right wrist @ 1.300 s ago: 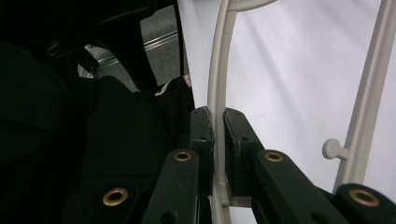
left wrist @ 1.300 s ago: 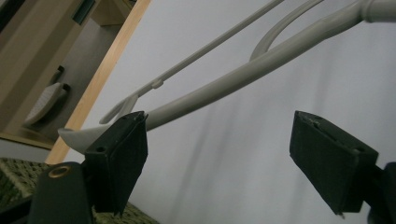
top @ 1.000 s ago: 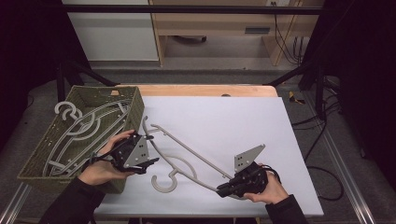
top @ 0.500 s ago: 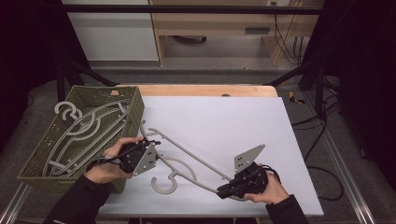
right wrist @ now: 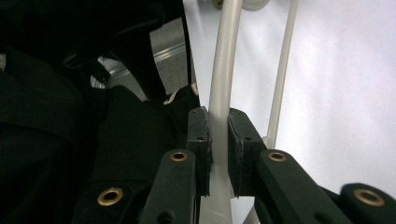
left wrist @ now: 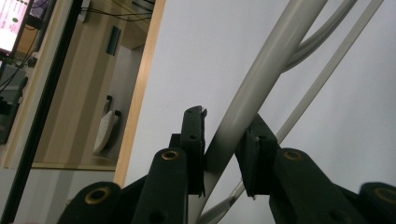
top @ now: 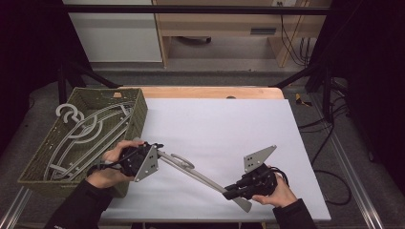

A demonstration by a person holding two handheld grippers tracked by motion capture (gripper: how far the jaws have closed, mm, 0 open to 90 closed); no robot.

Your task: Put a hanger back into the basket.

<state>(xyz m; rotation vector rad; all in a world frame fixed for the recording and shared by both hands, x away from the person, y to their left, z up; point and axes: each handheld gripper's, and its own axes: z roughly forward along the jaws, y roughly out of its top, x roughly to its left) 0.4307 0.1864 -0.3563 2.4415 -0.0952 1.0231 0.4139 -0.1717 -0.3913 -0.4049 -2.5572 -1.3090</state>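
Gripping one arm of a grey plastic coat hanger (top: 191,171), the right gripper (top: 235,191) had its pads clamped on the shoulder end, while the left gripper (top: 154,151) — its jaws just closing — bracketed the opposite arm, pads at or near contact. The hanger lay across the white table (top: 229,124), beside a woven basket (top: 138,112) holding more hangers (top: 90,131). Judged step — securing a two-handed hold; the next move would call for lifting level toward the basket.

High overview — tongs cameras close on hanger (top: 191,169)
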